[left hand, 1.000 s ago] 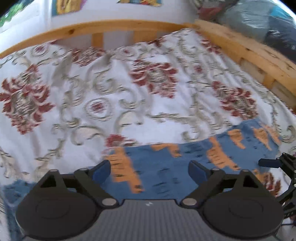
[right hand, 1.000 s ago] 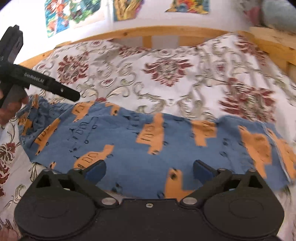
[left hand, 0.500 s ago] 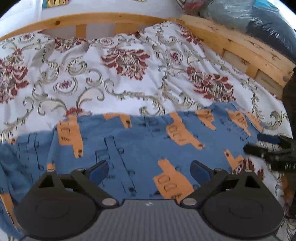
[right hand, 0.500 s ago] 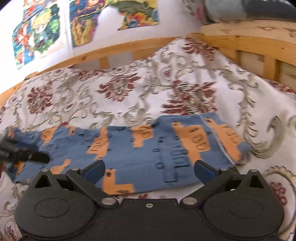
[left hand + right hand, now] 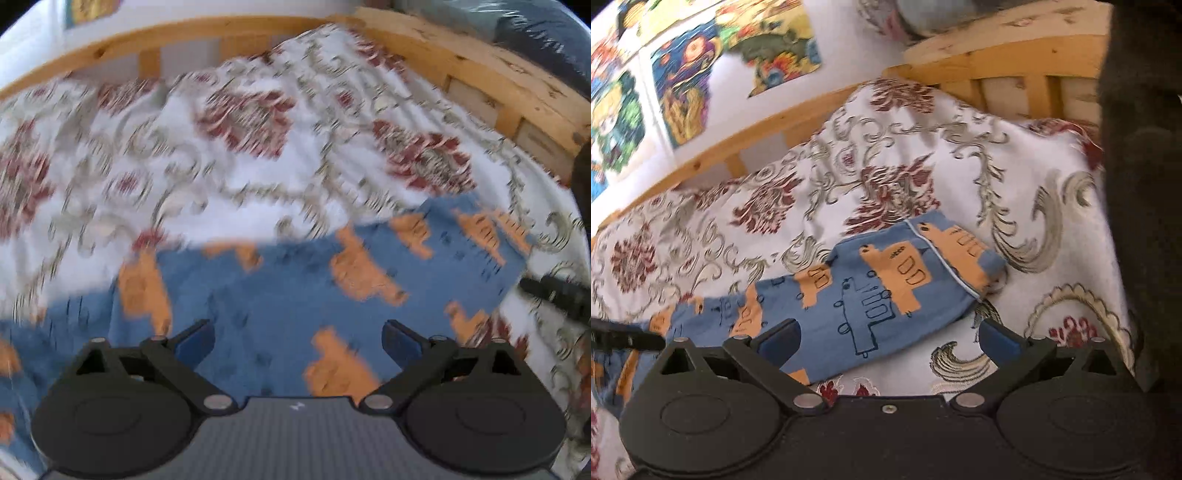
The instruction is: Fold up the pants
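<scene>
Both sets of jaws stand wide with nothing pinched between them; the left gripper is just opening out to its full spread above the cloth, and the right gripper is spread over the edge of the cloth and the bedspread beside it.

The pants, blue with orange vehicle prints, lie flat on the floral bedspread as a long band. A second ago the right wrist view looked squarely across the whole width of them; now that view has rolled and swung toward one end, where a pale seam line and the rounded end of the fabric show clearly. The left wrist view has slid sideways along the cloth and is smeared by that motion, so fine detail of the other end cannot be read. Each view catches the dark tip of the other gripper at its edge, near the cloth.

My reading: the pants look smoothed out and released, and the two grippers are spreading to opposite ends to take hold for a lengthwise fold. No fold of that kind is made yet.

Beyond the bedspread runs the wooden bed rail, with colourful posters on the wall behind.
</scene>
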